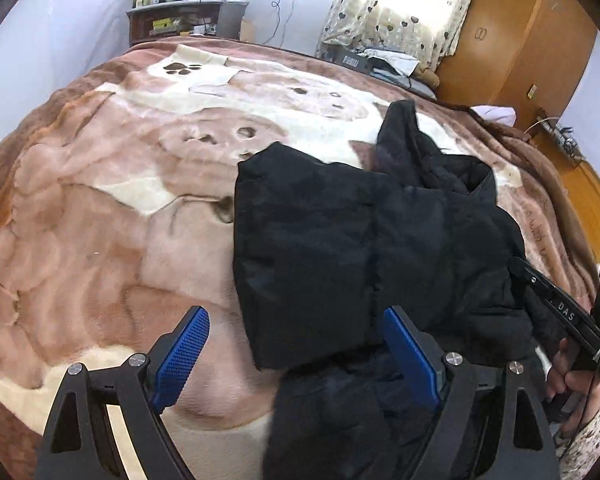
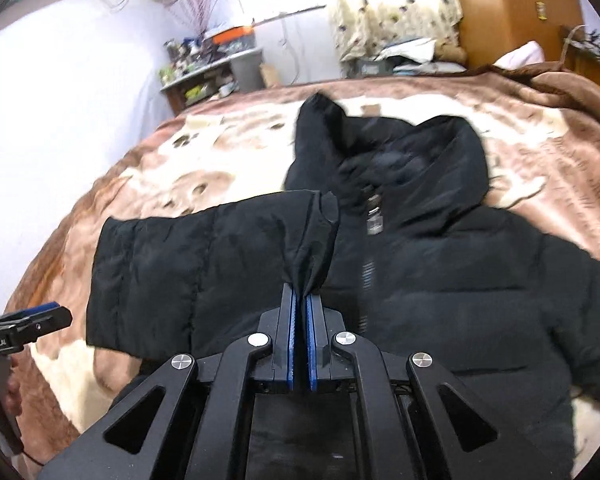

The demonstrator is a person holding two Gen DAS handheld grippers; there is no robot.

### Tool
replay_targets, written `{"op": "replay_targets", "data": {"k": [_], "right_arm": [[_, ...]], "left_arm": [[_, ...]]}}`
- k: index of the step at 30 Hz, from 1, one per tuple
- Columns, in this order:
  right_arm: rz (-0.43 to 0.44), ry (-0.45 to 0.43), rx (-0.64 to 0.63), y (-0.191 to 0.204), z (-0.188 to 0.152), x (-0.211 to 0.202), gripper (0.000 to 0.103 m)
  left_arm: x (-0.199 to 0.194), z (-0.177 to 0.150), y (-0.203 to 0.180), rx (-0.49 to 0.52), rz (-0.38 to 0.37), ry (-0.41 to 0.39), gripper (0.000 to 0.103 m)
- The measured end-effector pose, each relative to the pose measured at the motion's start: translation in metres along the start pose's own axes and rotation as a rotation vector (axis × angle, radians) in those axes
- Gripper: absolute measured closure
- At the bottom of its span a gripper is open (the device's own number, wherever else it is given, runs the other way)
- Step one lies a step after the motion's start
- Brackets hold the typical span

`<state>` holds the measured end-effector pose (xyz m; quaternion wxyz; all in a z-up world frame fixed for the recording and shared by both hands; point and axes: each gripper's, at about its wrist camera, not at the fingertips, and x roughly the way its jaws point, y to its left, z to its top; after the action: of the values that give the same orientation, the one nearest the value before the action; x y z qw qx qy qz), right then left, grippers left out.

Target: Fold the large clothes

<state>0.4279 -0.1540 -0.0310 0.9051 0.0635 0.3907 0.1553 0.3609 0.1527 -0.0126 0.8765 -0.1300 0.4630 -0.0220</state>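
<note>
While the left gripper (image 1: 296,354) hovers wide open, the right gripper (image 2: 301,300) pinches the jacket's (image 2: 440,264) sleeve (image 2: 204,264).

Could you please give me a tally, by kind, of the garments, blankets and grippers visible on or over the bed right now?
Black puffer jacket: 1
Brown and cream blanket: 1
Grippers: 2, the left gripper open and the right gripper shut on a fold of the jacket
Total: 4

Two close wrist views, shared jacket (image 1: 340,240).
</note>
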Motion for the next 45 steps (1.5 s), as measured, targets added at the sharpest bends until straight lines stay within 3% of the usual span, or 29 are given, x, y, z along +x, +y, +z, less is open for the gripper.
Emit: {"op": "replay_targets", "data": {"k": [10, 16, 25, 34, 39, 42, 43, 45], "right_arm": [[-0.124, -0.029, 0.112, -0.072, 0.002, -0.028, 0.099], [-0.187, 0.000, 0.137, -0.105, -0.006, -0.025, 0.099], [-0.262, 0.097, 0.140, -0.132, -0.030, 0.010, 0.099], [-0.338, 0.146, 0.096, -0.135, -0.041, 0.035, 0.096], [-0.363, 0.154, 0.077, -0.131, -0.040, 0.031, 0.085], [-0.365, 0.123, 0.097, -0.129, -0.038, 0.013, 0.061], [-0.358, 0.120, 0.108, -0.129, -0.037, 0.010, 0.046], [-0.356, 0.106, 0.127, -0.127, -0.034, -0.006, 0.042]], "left_arm": [[0.036, 0.016, -0.047, 0.082, 0.031, 0.031, 0.015], [0.073, 0.022, -0.069, 0.118, 0.072, 0.067, 0.015], [0.123, 0.022, -0.065, 0.123, 0.157, 0.140, 0.015], [0.145, 0.014, -0.051, 0.078, 0.141, 0.166, 0.013], [0.132, 0.015, -0.047, 0.067, 0.117, 0.141, 0.013], [0.104, 0.015, -0.048, 0.109, 0.130, 0.090, 0.013], [0.093, 0.016, -0.048, 0.126, 0.141, 0.079, 0.013], [0.074, 0.018, -0.048, 0.145, 0.146, 0.062, 0.013]]}}
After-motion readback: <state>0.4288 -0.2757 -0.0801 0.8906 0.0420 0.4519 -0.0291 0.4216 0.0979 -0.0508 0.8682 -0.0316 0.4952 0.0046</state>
